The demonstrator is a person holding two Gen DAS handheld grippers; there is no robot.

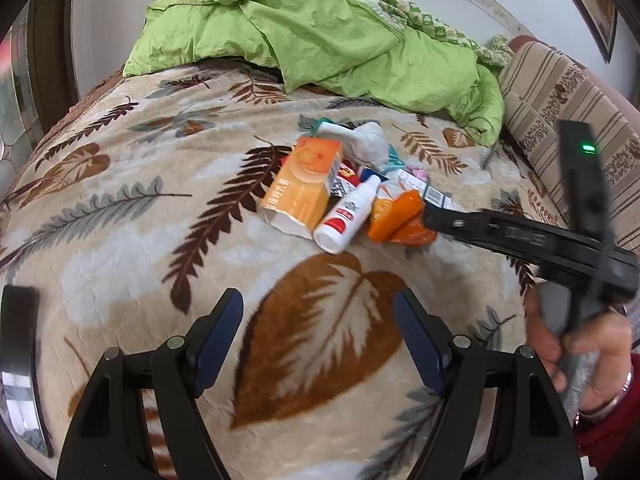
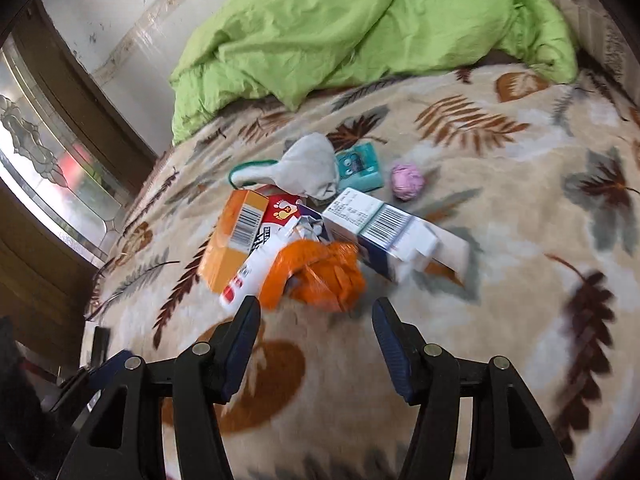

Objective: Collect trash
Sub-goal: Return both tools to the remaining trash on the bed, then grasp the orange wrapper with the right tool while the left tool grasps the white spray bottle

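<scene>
A pile of trash lies on a leaf-patterned blanket (image 1: 120,240). It holds an orange carton (image 1: 302,182), a white spray bottle with a red label (image 1: 344,216), a crumpled orange wrapper (image 1: 400,216), a grey sock-like cloth (image 1: 370,142) and small packets. In the right wrist view I see the orange wrapper (image 2: 320,270), the orange carton (image 2: 230,240), a white and blue box (image 2: 384,232), a teal packet (image 2: 358,166), the grey cloth (image 2: 308,168) and a pink paper ball (image 2: 407,180). My left gripper (image 1: 319,332) is open and empty, short of the pile. My right gripper (image 2: 316,334) is open, its tips just before the orange wrapper; it also shows in the left wrist view (image 1: 430,216).
A rumpled green quilt (image 1: 320,36) lies at the far side of the bed. A striped pillow (image 1: 560,92) sits at the right. A dark flat object (image 1: 18,352) lies at the left edge. A wooden door with patterned glass (image 2: 48,152) stands beside the bed.
</scene>
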